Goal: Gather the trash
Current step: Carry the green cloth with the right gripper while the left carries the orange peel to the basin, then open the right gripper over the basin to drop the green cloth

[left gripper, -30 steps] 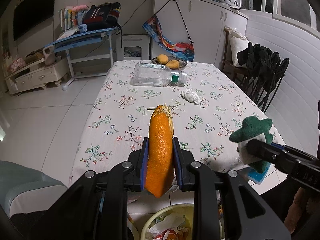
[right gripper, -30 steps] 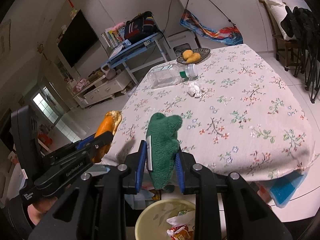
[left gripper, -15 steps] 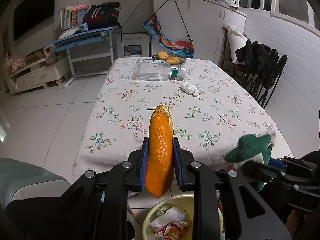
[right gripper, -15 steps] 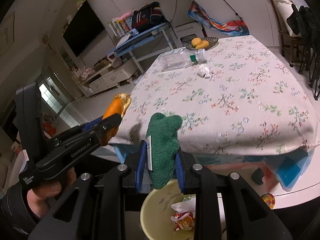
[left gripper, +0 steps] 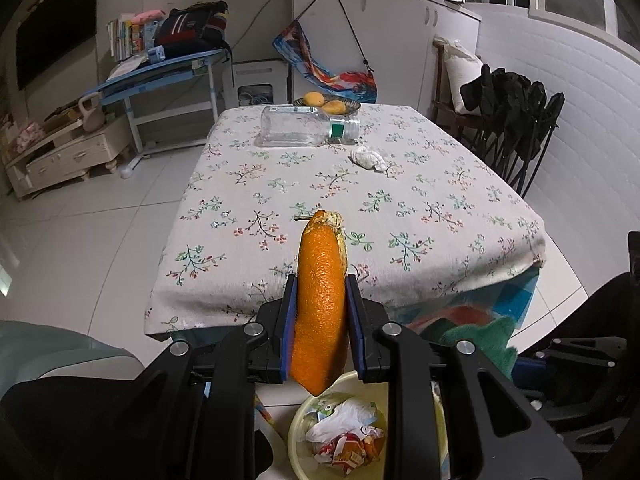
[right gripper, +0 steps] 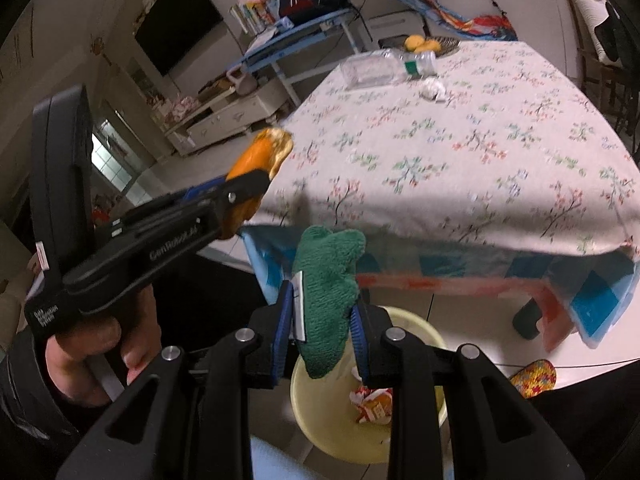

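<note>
Above the yellow bin, left hand-held gripper clamps orange peel; right hand-held gripper clamps green cloth.

I am in a home living-dining room: a surface under a floral tablecloth, a dark wall-mounted television, a blue study desk stacked with books, white cabinets, and white floor tiles.

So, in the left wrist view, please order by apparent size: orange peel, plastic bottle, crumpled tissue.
1. orange peel, though nearness to the camera enlarges it
2. plastic bottle
3. crumpled tissue
</note>
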A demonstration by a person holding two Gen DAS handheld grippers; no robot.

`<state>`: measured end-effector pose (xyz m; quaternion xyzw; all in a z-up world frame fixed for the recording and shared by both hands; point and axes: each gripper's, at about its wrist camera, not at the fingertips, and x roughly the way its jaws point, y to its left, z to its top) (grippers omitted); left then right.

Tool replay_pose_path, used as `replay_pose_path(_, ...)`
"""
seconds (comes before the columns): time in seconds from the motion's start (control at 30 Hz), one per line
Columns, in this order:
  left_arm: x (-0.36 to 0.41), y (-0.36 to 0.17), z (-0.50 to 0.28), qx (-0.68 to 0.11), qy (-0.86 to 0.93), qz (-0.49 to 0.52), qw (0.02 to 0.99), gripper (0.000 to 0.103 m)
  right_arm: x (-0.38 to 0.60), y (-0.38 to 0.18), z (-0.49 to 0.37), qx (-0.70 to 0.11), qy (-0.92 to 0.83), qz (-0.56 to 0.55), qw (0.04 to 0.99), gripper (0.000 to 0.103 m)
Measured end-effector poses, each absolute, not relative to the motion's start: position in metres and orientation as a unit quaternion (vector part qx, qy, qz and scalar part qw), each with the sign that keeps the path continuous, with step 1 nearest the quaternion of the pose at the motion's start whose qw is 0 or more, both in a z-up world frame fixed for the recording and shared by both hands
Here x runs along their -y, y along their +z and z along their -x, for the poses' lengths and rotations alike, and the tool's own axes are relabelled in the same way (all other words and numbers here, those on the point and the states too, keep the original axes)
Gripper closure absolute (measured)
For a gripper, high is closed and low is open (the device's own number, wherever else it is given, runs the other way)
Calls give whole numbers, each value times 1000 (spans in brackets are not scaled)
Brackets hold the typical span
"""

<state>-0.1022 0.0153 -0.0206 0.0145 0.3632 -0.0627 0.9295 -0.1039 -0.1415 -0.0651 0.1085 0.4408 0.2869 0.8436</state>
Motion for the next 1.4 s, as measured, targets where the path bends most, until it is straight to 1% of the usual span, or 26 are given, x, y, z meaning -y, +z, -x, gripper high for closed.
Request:
replay_pose_path(0.33,-11,-27,109,-372,-78,-33,924,81,130,-81,112,-476,297,-85,823,75)
replay_pose_path(0.9,2,-37,120,-392,-119,-66,910,81,121,-93,119,-508,303,-60,804,73)
replay_pose_path(1.2,13,-48,126,-410,-141,-95,896,81,124,-99,120,-520,294,-57,800,61)
replay_pose_path(1.4,20,-53,128,-418,-153,-110,889,81,143,-97,116,-515,260,-90,812,55)
